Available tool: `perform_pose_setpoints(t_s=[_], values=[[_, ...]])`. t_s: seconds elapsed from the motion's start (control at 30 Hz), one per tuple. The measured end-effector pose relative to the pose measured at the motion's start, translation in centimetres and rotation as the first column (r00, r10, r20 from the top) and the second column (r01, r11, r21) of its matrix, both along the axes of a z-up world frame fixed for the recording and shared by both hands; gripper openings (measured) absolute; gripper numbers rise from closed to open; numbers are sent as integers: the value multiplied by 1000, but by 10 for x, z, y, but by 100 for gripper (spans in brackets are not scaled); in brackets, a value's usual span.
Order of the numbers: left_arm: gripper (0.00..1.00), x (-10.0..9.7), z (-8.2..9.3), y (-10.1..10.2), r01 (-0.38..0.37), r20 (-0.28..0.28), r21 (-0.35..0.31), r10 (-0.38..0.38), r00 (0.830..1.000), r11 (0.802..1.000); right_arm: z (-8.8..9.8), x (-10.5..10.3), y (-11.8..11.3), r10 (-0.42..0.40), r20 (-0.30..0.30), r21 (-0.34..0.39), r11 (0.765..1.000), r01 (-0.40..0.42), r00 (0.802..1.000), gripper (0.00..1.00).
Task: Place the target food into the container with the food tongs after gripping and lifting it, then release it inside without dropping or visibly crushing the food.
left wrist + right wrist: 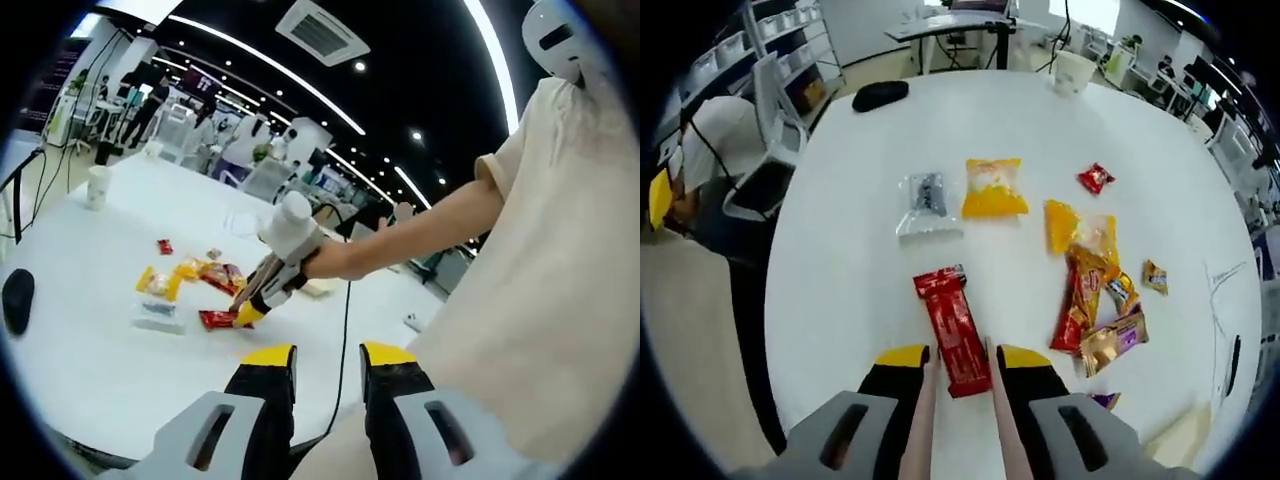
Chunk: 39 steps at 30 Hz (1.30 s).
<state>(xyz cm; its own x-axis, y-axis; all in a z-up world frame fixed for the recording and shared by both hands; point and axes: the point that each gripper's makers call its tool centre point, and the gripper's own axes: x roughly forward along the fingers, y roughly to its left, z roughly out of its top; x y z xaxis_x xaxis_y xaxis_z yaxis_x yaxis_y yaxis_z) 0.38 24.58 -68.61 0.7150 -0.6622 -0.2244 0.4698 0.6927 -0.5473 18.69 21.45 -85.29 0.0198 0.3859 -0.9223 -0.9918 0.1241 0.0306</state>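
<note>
A long red snack packet (pixel 952 330) lies flat on the white table (pixel 850 290). Two pale tong arms (pixel 923 415) run up between my right gripper's (pixel 962 357) yellow-tipped jaws, one on each side of the packet's near end. The right gripper is shut on the tongs. Whether the tongs squeeze the packet I cannot tell. In the left gripper view, a person's bare arm holds the right gripper (pixel 262 292) down over the red packet (pixel 215 320). My left gripper (pixel 328 356) hangs open near the table's front edge, holding nothing.
Several other snacks lie beyond: a clear packet (pixel 925 202), yellow packets (pixel 993 188), a small red one (pixel 1095 178) and a red-and-gold heap (pixel 1090 300). A black mouse (pixel 880 95) and a paper cup (pixel 1072 70) sit far back. A chair (pixel 765 150) stands left.
</note>
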Motion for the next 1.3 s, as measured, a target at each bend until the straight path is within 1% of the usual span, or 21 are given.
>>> perform_pose_setpoints(t_s=[0.17, 0.23, 0.3, 0.63, 0.73, 0.83, 1.03, 1.2, 1.3], values=[[23, 0, -1, 0, -5, -3, -5, 5, 1000, 1000, 1, -1, 0, 2, 11, 3, 1000, -2, 1000, 24], [23, 0, -1, 0, -3, -6, -3, 3, 1000, 1000, 1, -2, -1, 1, 6, 4, 1000, -1, 1000, 23], [23, 0, -1, 0, -1, -6, -2, 1, 1000, 1000, 1, -4, -1, 3, 15, 8, 1000, -3, 1000, 23], [23, -1, -2, 2, -1, -9, 1, 1, 1000, 1000, 5, -8, 2, -25, -12, 32, 999, 25, 1000, 21], [23, -1, -2, 2, 1, -8, 3, -1, 1000, 1000, 10, -7, 5, -55, -20, 63, 996, 56, 998, 21], [23, -1, -2, 2, 0, -10, -2, 0, 1000, 1000, 15, -9, 4, -64, -25, 71, 995, 66, 998, 21], [22, 0, -1, -6, 24, -6, 3, -24, 1000, 1000, 28, -8, 0, -117, -32, 119, 986, 120, 993, 21], [22, 4, 0, -15, 58, -3, 9, -58, 998, 998, 28, 1, -16, -166, -40, 136, 976, 170, 985, 21], [22, 7, 3, -18, 70, 7, 11, -71, 997, 997, 34, 6, -26, -213, -41, 154, 964, 217, 976, 21]])
